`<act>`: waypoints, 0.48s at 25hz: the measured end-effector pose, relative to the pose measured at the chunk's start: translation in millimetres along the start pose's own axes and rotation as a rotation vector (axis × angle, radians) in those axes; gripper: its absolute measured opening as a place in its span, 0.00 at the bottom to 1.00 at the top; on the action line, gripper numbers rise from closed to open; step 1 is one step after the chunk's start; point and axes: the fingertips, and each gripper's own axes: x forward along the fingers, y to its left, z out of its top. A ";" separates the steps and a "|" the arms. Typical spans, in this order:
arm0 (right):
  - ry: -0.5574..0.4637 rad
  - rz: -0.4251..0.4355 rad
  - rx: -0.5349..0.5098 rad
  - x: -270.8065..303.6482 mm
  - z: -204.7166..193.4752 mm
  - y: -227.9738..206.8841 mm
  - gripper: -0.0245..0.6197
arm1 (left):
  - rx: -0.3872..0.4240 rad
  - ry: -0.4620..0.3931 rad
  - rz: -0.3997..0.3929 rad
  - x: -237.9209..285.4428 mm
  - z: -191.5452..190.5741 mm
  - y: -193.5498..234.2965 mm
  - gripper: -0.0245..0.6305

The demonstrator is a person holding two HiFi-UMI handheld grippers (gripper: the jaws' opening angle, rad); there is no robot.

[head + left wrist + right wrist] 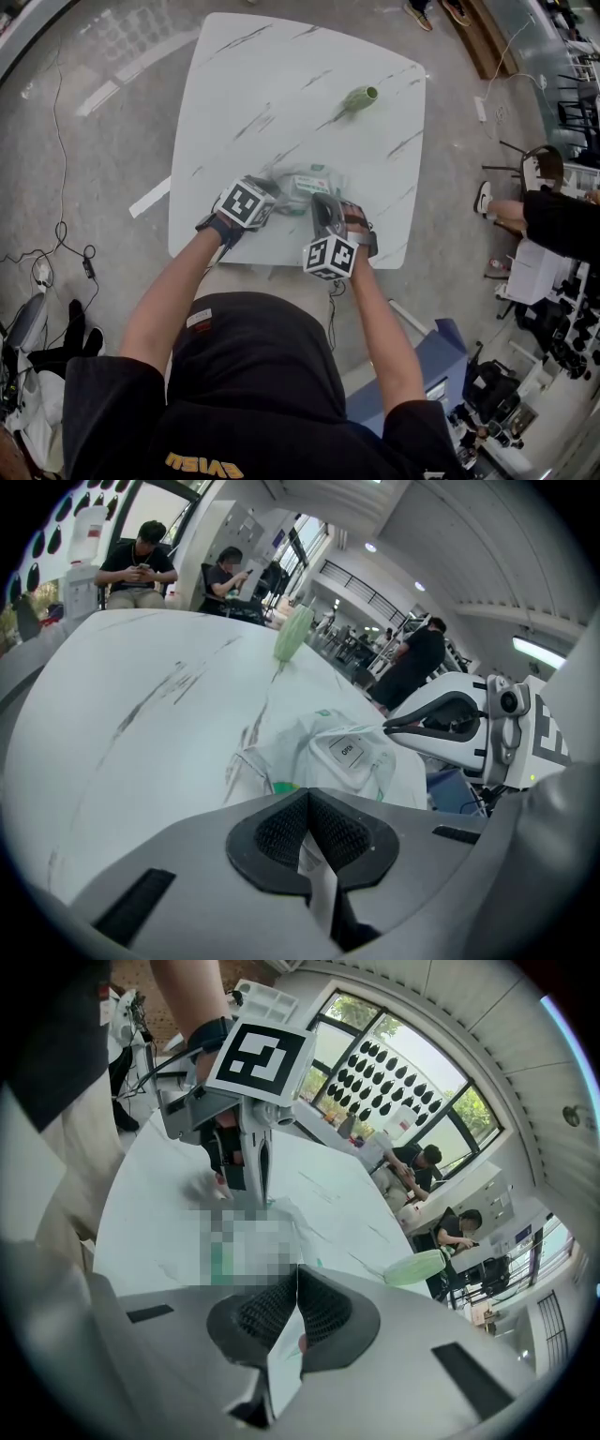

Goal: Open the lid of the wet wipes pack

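The left tool (307, 803) has its jaws together on a thin white fold of the wet wipes pack (314, 742), at the pack's left end. The right tool (296, 1288) is likewise pinched tight on a white strip of film. Whether that strip is the lid's tab or plain wrapper I cannot tell.

The pack lies between the two tools near the front edge of the desk (281, 75), its long axis running from one tool to the other. The lid (352, 752) faces up and looks flat and closed. It sits on the right tool's side, so the right hand is probably the one to peel while the left anchors the pack.

No wipes show. A green cup (358, 97) lies tipped over well apart, and its inside is unseen.
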 end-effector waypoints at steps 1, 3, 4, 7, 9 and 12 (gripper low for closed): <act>-0.001 -0.001 0.002 -0.2 0.3 -1.1 0.05 | 0.000 0.000 0.000 -0.2 -0.1 -0.2 0.06; -0.002 0.000 0.007 -0.4 0.6 -2.5 0.05 | 0.000 0.000 -0.001 -0.3 -0.4 -0.7 0.06; -0.002 0.001 0.012 0.1 0.6 -3.1 0.05 | -0.001 0.000 -0.002 0.0 -0.6 -0.4 0.06; -0.005 -0.002 0.023 3.0 1.2 -6.8 0.05 | -0.002 0.002 -0.004 1.4 -1.0 1.7 0.06; -0.007 -0.005 0.033 3.1 2.6 -10.0 0.05 | -0.003 0.003 -0.007 1.2 -0.9 1.9 0.06; -0.009 -0.010 0.048 2.1 4.4 -14.9 0.05 | -0.004 0.002 -0.008 -0.3 -1.0 0.2 0.06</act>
